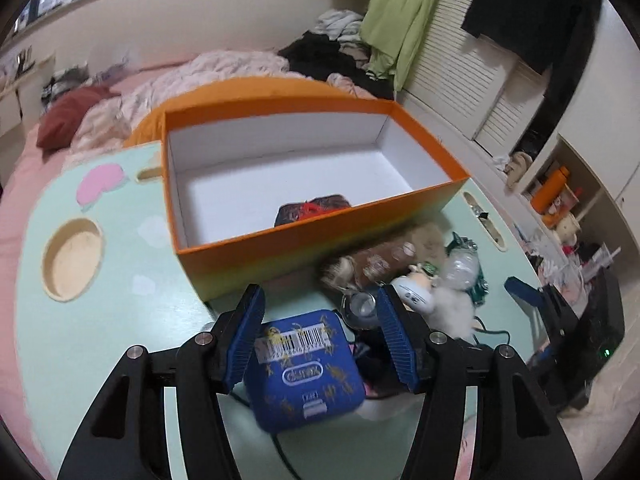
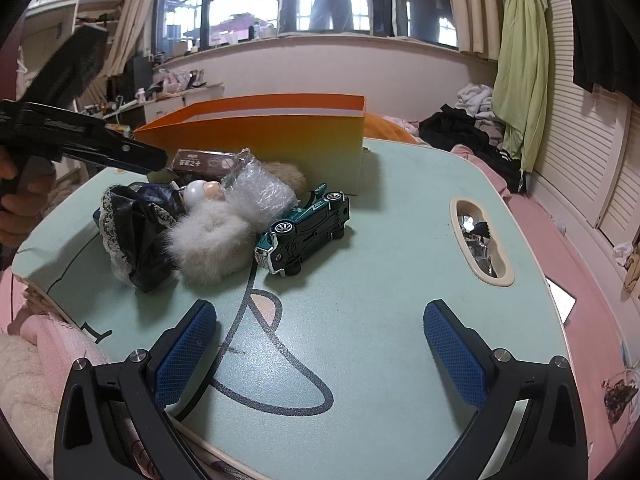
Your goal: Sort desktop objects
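Note:
An open orange box (image 1: 320, 236) with a white inside stands on the pale green table (image 1: 120, 320); a dark patterned item with red (image 1: 312, 210) lies in it. My left gripper (image 1: 320, 330) is open around a blue barcoded box (image 1: 306, 368) lying on the table; only the left pad seems to touch it. Beside it lies a pile: a brown packet (image 1: 380, 260), a small white doll (image 1: 416, 290) and white fur (image 1: 452, 308). In the right wrist view my right gripper (image 2: 320, 352) is open and empty over the bare table, short of the upturned teal toy car (image 2: 308, 228), white fur (image 2: 212, 240) and orange box (image 2: 280, 140).
A bubble-wrap bundle (image 2: 260, 192) and a dark lace-trimmed cloth (image 2: 136, 228) lie in the pile. The table has a round recess (image 1: 72, 258) and a slot with foil scraps (image 2: 480, 236). A bed with clothes surrounds the table; shelves stand at the right.

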The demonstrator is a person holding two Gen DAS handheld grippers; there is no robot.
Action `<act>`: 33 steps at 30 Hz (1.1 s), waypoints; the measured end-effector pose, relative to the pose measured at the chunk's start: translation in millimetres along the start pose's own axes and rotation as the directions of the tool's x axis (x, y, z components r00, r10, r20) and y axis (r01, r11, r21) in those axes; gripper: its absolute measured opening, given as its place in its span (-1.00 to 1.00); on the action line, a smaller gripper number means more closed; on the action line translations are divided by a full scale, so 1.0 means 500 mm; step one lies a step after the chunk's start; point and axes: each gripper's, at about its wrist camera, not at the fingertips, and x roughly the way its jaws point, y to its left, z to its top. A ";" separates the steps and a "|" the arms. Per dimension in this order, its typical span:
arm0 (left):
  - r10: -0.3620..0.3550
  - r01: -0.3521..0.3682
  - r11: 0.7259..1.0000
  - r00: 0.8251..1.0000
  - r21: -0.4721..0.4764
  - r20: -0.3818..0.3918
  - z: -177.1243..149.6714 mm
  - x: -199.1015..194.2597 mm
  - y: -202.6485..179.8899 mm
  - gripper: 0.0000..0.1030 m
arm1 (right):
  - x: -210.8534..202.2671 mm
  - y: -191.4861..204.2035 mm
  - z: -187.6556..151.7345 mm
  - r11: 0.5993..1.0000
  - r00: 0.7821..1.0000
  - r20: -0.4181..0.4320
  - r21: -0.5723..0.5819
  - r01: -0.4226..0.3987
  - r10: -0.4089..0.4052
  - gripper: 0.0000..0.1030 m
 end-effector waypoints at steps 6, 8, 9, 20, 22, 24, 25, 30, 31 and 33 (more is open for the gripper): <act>0.033 -0.035 0.999 0.998 0.039 0.056 -0.024 -0.072 -0.024 0.18 | 0.001 -0.001 0.000 1.000 1.000 0.000 0.000 -0.001 0.001 1.00; 0.076 -0.082 0.994 0.994 0.069 0.082 -0.056 -0.087 -0.040 0.33 | 0.001 -0.001 0.000 1.000 1.000 0.000 0.000 0.000 0.000 1.00; 0.095 -0.103 0.991 0.991 0.084 0.094 -0.072 -0.091 -0.047 0.35 | 0.001 -0.001 -0.001 1.000 1.000 0.000 0.000 0.000 0.000 1.00; 0.240 -0.256 0.965 0.948 0.055 0.209 -0.227 -0.019 -0.081 0.70 | 0.002 -0.001 -0.001 1.000 1.000 -0.001 -0.001 -0.001 0.001 1.00; 0.247 -0.261 0.965 0.946 0.041 0.211 -0.217 -0.014 -0.078 0.75 | 0.002 -0.002 -0.001 1.000 1.000 0.001 0.001 -0.001 0.001 1.00; 0.263 -0.275 0.961 0.940 0.025 0.215 -0.210 -0.005 -0.073 0.96 | 0.001 -0.001 -0.003 1.000 1.000 0.000 0.001 -0.002 0.002 1.00; 0.266 -0.277 0.961 0.938 0.020 0.224 -0.208 -0.002 -0.072 0.99 | 0.002 -0.001 -0.001 1.000 1.000 0.001 0.000 -0.001 0.001 1.00; 0.261 -0.276 0.961 0.934 0.030 0.246 -0.216 0.010 -0.077 0.99 | 0.002 -0.002 -0.002 1.000 1.000 0.001 0.000 -0.002 0.002 1.00; 0.261 -0.277 0.960 0.933 0.031 0.248 -0.217 0.010 -0.079 0.99 | 0.002 -0.002 -0.001 1.000 1.000 0.001 0.000 -0.001 0.001 1.00; 0.262 -0.278 0.960 0.932 0.031 0.249 -0.218 0.010 -0.080 0.99 | 0.002 -0.002 -0.002 1.000 1.000 0.001 0.000 -0.001 0.001 1.00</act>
